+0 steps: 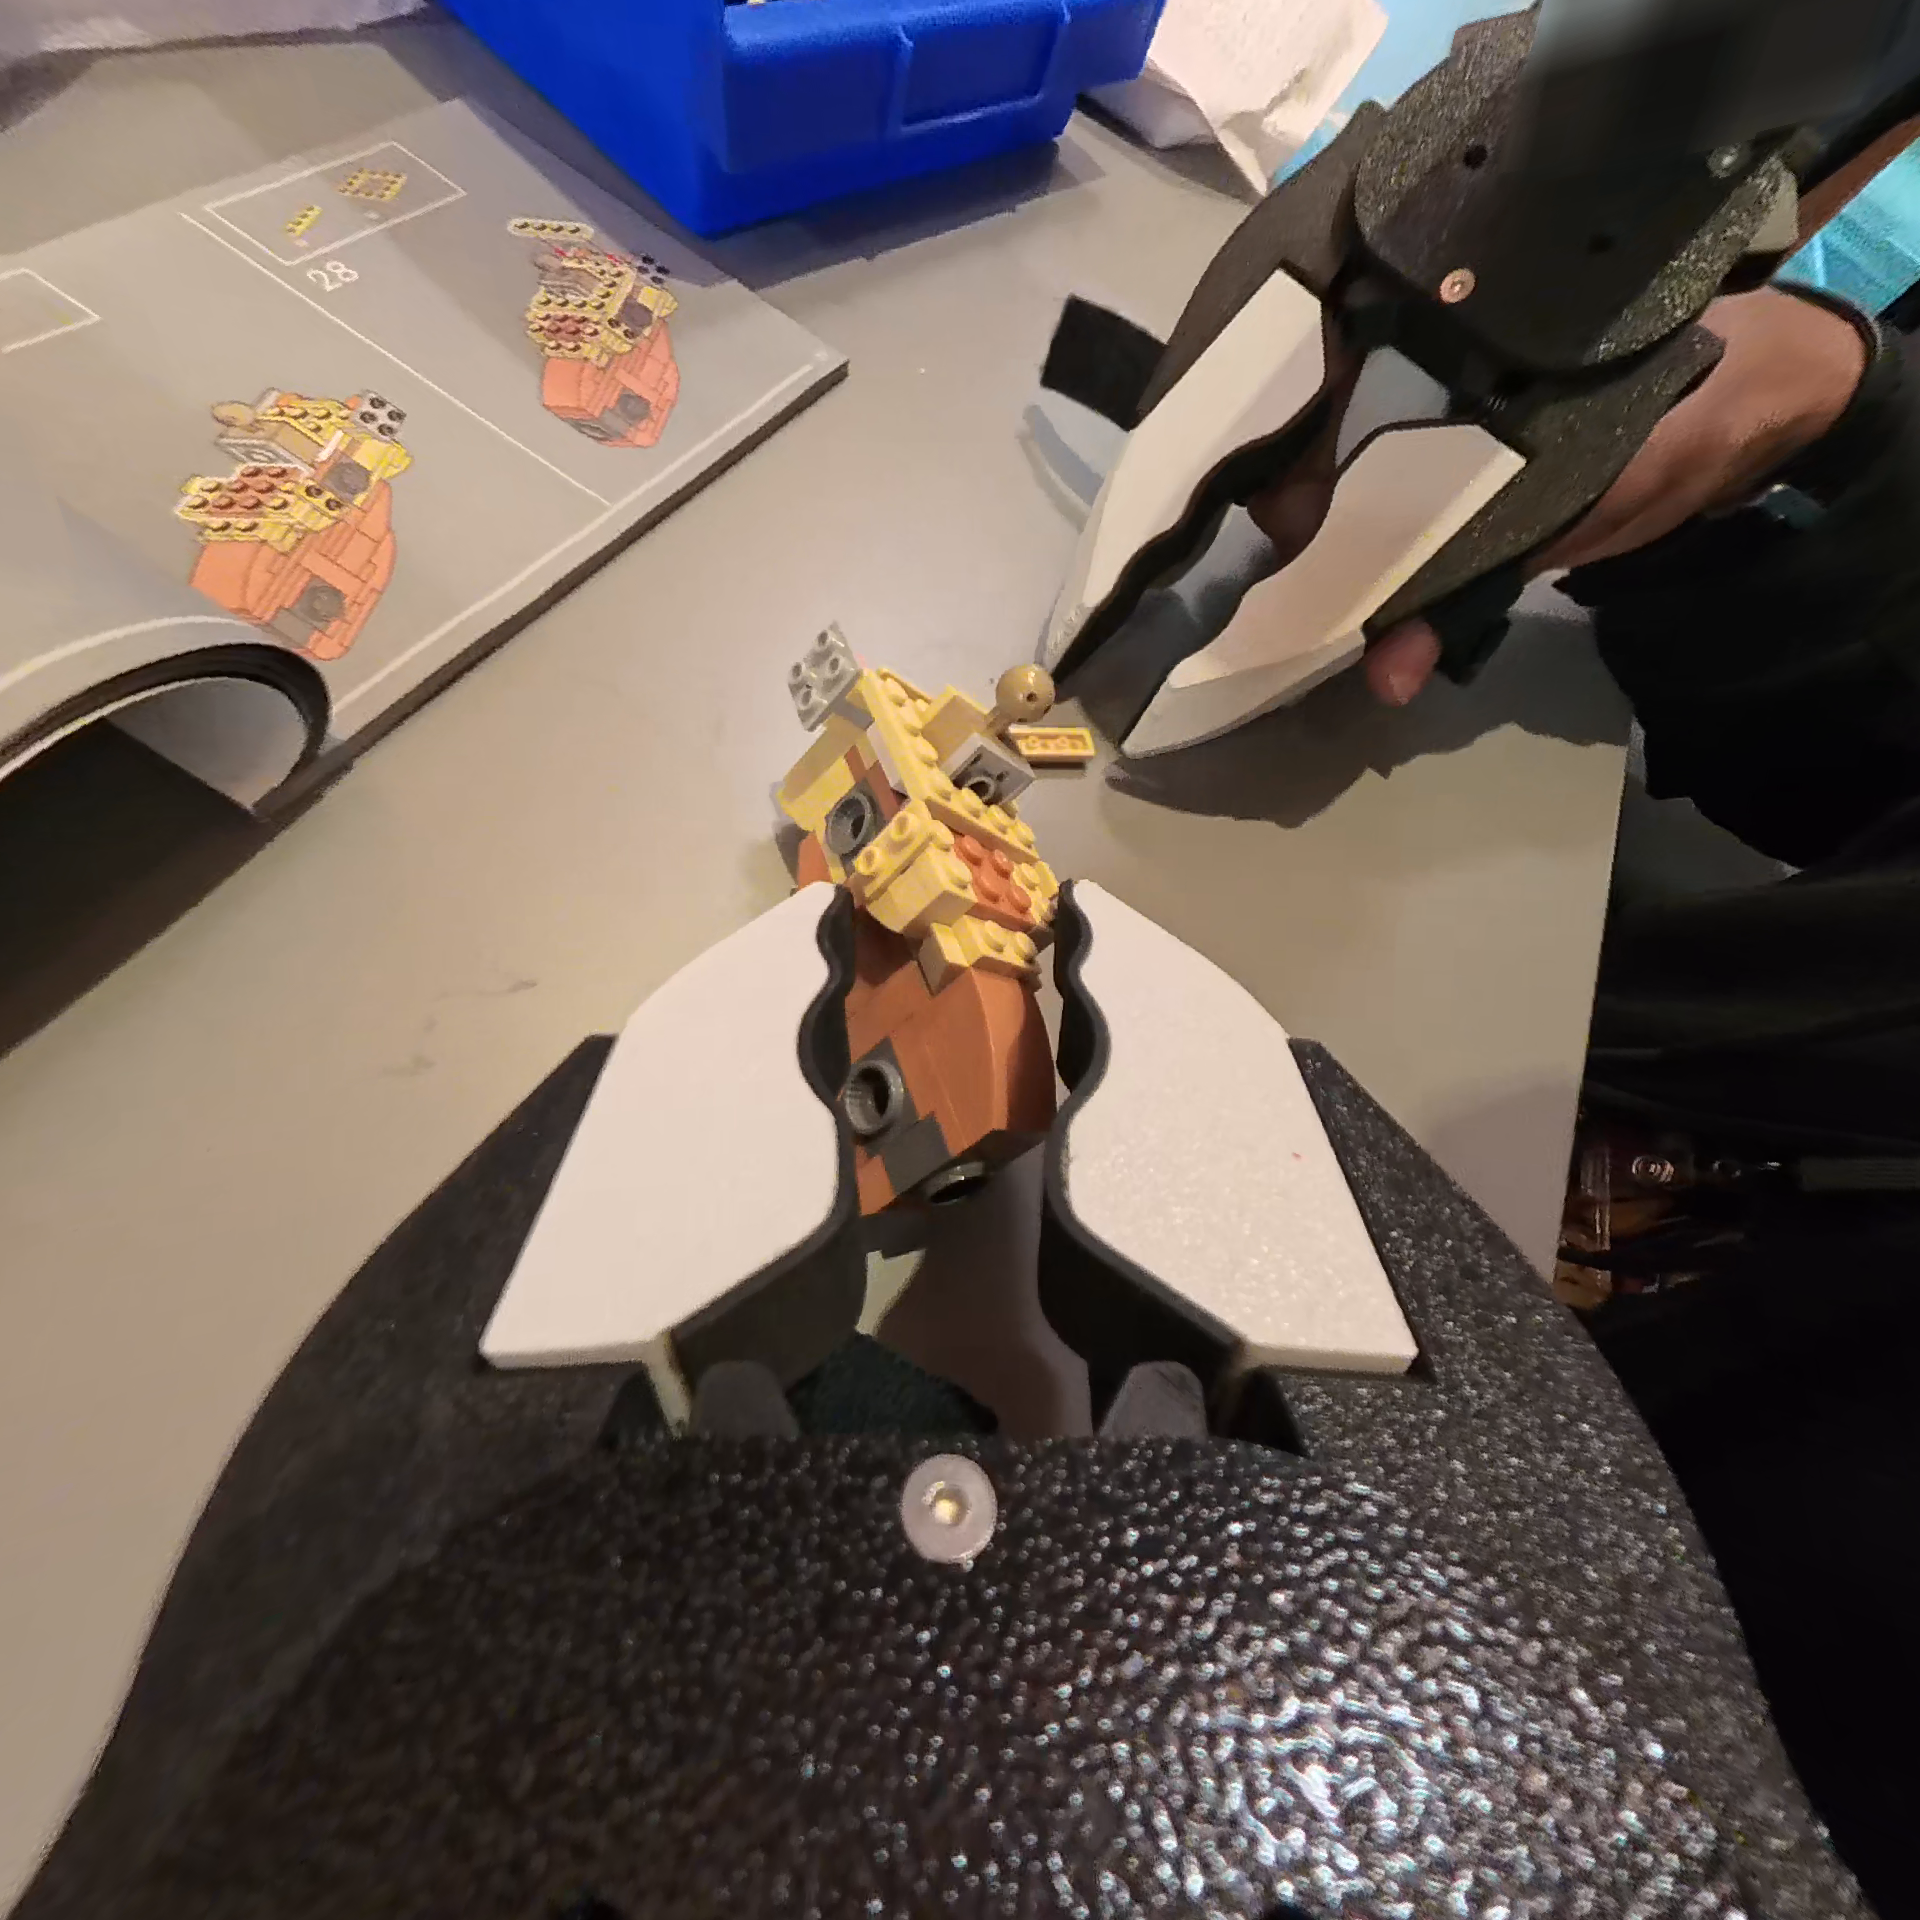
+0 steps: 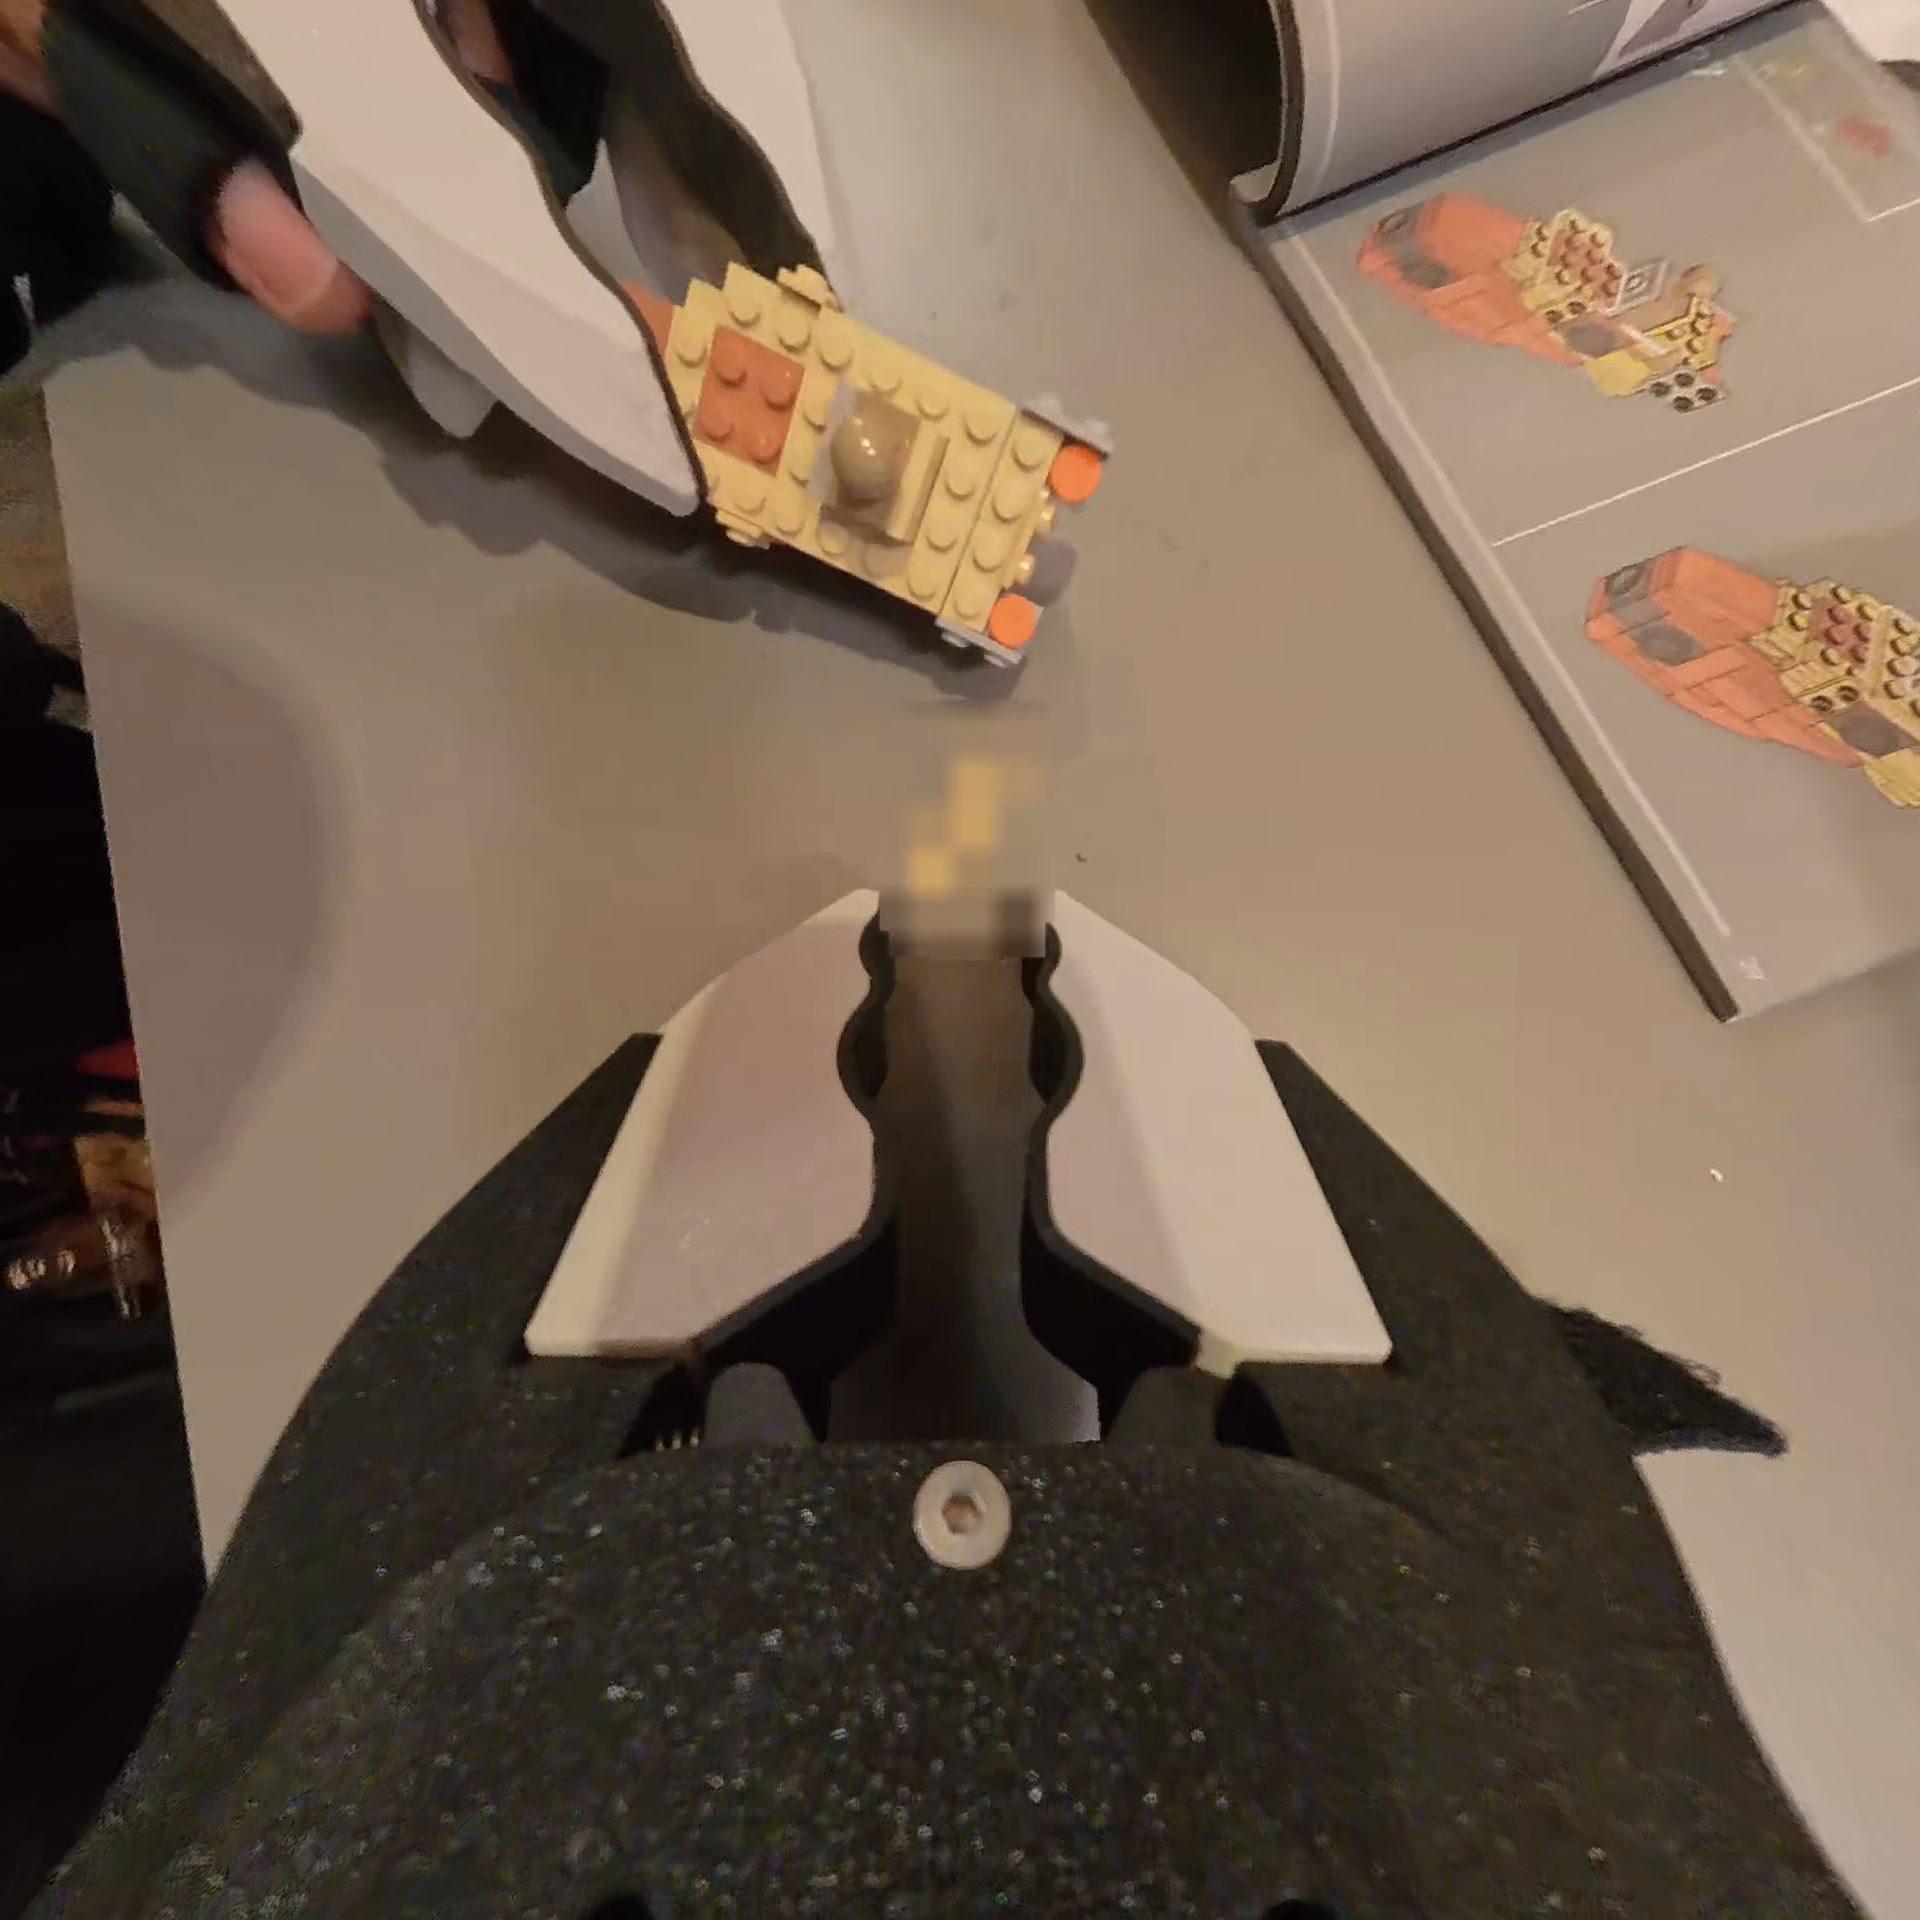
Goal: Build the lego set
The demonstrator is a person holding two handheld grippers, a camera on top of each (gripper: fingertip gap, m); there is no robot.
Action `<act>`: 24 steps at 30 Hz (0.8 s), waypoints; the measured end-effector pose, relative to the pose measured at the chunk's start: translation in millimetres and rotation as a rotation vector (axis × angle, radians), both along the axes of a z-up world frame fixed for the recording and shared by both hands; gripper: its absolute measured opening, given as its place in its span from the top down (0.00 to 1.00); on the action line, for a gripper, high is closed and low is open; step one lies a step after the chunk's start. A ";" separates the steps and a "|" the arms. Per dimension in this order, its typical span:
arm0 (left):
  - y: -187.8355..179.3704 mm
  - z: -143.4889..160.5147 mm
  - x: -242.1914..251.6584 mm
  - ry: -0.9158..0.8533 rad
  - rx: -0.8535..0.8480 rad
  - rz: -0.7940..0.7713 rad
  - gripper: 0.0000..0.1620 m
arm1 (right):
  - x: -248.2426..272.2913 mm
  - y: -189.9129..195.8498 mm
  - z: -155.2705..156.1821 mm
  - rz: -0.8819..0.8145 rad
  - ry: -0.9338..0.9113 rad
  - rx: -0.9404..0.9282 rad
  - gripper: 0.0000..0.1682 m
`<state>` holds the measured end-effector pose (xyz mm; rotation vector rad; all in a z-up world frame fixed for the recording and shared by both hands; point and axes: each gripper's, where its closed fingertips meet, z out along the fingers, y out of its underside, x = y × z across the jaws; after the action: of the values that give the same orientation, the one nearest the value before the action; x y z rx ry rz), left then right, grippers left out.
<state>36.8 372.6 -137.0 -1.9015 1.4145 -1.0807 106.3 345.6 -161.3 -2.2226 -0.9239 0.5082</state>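
judged light, rigid, yet brittle at the studded joints; best gripped low on the brown hull, not the tan upper plates. seen at frame centre: lego model (image 1: 935, 935), brown curved body, tan studded deck, grey corner plate, ball-topped lever. pinched at the hull by left gripper (image 1: 951, 1039). right gripper (image 2: 961, 925) spread, nothing between, just short of a loose tan plate (image 1: 1055, 744).

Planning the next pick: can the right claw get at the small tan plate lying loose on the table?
Probably yes. The right claw is open with its tips right beside the small tan plate, which lies flat on bare table, apart from the model in the left claw.
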 end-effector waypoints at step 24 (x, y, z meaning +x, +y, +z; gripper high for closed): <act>11.7 29.9 -13.6 -0.134 0.043 0.001 0.72 | -17.8 6.0 25.8 -0.027 0.256 -0.026 0.95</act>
<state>23.3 384.3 -107.0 -1.7651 1.3512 -1.1451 88.5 351.7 -135.5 -2.1280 -0.7551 0.7755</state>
